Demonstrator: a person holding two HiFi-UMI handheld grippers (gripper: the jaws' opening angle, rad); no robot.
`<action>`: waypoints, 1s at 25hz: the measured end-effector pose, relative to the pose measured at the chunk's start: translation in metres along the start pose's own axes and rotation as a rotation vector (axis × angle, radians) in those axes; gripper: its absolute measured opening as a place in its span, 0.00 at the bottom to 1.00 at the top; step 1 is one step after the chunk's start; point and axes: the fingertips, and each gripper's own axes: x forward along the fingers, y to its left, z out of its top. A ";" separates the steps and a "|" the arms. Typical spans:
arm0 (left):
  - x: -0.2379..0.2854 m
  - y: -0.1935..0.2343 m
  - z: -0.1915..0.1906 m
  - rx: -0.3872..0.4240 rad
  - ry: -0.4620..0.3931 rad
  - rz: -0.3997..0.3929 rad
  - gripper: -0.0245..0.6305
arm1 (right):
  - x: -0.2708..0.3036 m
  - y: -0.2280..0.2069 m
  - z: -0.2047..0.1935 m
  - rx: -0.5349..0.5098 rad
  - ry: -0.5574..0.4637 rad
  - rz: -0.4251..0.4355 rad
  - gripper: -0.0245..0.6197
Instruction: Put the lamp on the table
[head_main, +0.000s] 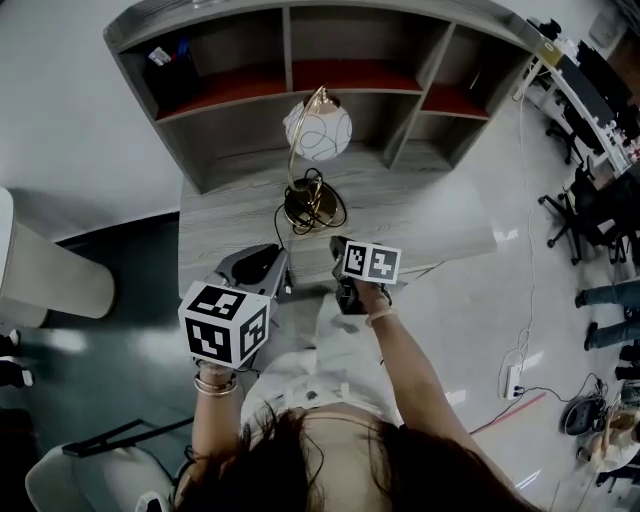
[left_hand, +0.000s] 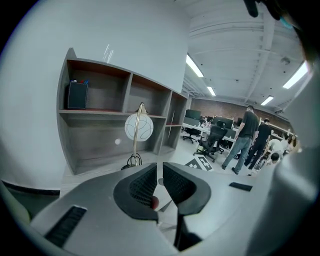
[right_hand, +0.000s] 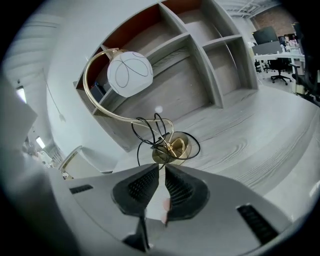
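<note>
The lamp (head_main: 318, 130) has a white globe shade, a curved gold stem and a round gold base with black cord coiled round it. It stands upright on the grey wooden table (head_main: 430, 220), in front of the shelf unit. My left gripper (head_main: 282, 270) hangs over the table's near edge, left of the base, shut and empty. My right gripper (head_main: 336, 244) is just in front of the base, shut with nothing between its fingers. The lamp (left_hand: 138, 127) shows beyond the left gripper (left_hand: 160, 169). In the right gripper view the lamp's base (right_hand: 172, 146) lies close ahead of the right gripper (right_hand: 161, 169).
A grey shelf unit (head_main: 240, 100) with open compartments stands along the table's back; a dark box (head_main: 172, 72) sits in its upper left bay. Office chairs (head_main: 570, 215) and people stand off to the right. A power strip (head_main: 512, 380) lies on the floor.
</note>
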 end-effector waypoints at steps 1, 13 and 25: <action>-0.002 -0.001 -0.003 0.004 0.000 0.000 0.11 | -0.004 0.003 -0.001 -0.004 -0.008 0.000 0.12; -0.017 -0.023 -0.025 -0.031 -0.011 -0.053 0.11 | -0.054 0.031 -0.014 -0.044 -0.080 0.017 0.10; -0.025 -0.055 -0.028 -0.061 -0.022 -0.028 0.10 | -0.098 0.041 -0.020 -0.085 -0.102 0.067 0.08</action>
